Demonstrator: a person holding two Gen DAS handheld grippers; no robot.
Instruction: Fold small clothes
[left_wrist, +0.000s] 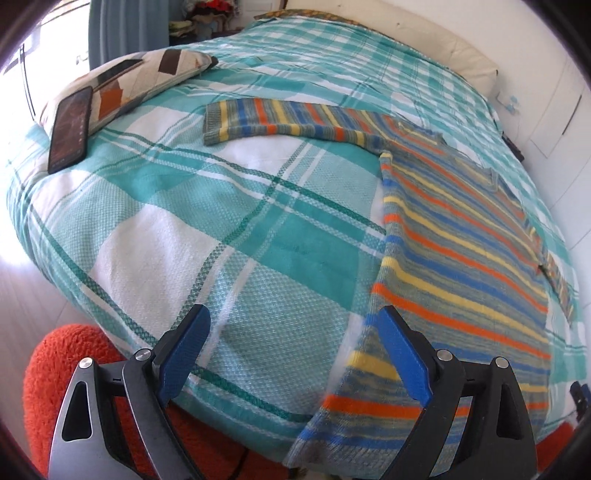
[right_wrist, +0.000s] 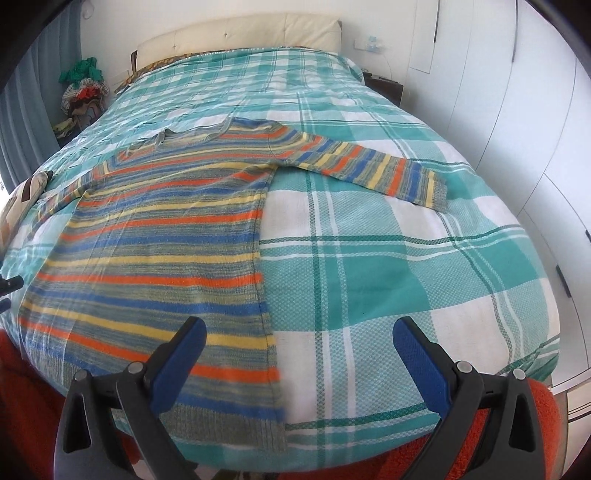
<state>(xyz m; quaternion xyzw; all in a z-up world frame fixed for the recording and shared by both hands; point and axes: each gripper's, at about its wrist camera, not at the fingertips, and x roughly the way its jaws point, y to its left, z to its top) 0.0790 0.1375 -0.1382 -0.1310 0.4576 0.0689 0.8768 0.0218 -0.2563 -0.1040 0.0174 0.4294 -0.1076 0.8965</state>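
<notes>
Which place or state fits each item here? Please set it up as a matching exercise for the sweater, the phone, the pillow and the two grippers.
Items:
1. striped knitted sweater
2. black smartphone
3. patchwork-patterned pillow
4. left gripper and right gripper

Places or states:
A. leaning against the pillow
B. open, holding nothing
C. spread flat on the teal checked bedspread, sleeves out to the sides
D. at the left edge of the bed, in the left wrist view

Pairs: 1-C, 2-A, 3-D, 4-B
</notes>
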